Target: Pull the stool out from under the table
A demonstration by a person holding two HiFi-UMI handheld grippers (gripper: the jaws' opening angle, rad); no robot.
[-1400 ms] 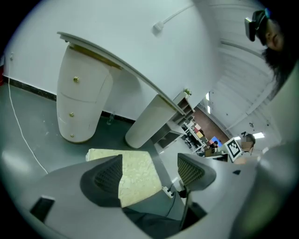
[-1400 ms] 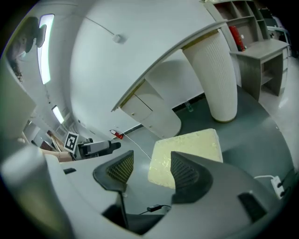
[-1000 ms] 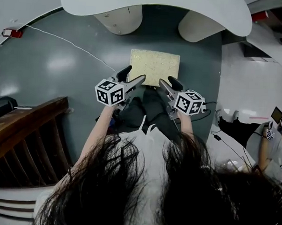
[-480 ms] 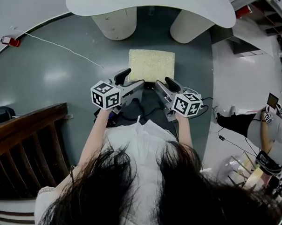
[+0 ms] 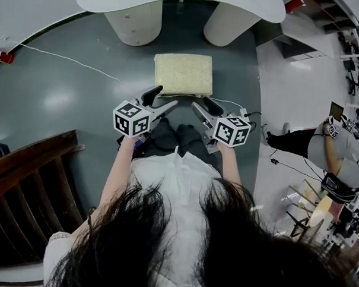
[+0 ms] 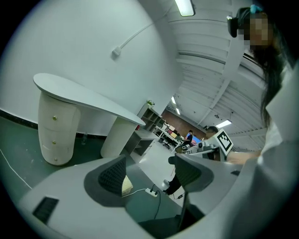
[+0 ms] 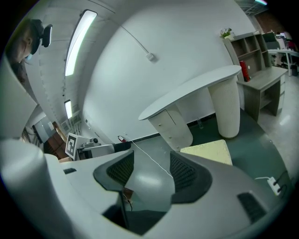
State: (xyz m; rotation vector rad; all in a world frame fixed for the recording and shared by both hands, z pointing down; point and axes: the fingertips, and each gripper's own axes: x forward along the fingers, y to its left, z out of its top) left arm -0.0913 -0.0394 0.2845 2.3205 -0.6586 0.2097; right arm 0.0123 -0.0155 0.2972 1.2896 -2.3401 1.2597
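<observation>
At twelve o'clock in the head view, the cream-topped stool (image 5: pixel 183 75) stands on the green floor (image 5: pixel 63 93), out from under the white table (image 5: pixel 180 2), with the left gripper (image 5: pixel 160 100) at its seven o'clock and the right gripper (image 5: pixel 205 106) at its five, neither touching it. In the left gripper view the jaws stand wide, having just closed a little, with nothing between them. In the right gripper view the jaws gape empty too, the stool at three o'clock beyond them.

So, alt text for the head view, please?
A square stool stands clear of the white table. A person holds the left gripper and right gripper open and empty; the left fingers have just been closing slightly.
</observation>
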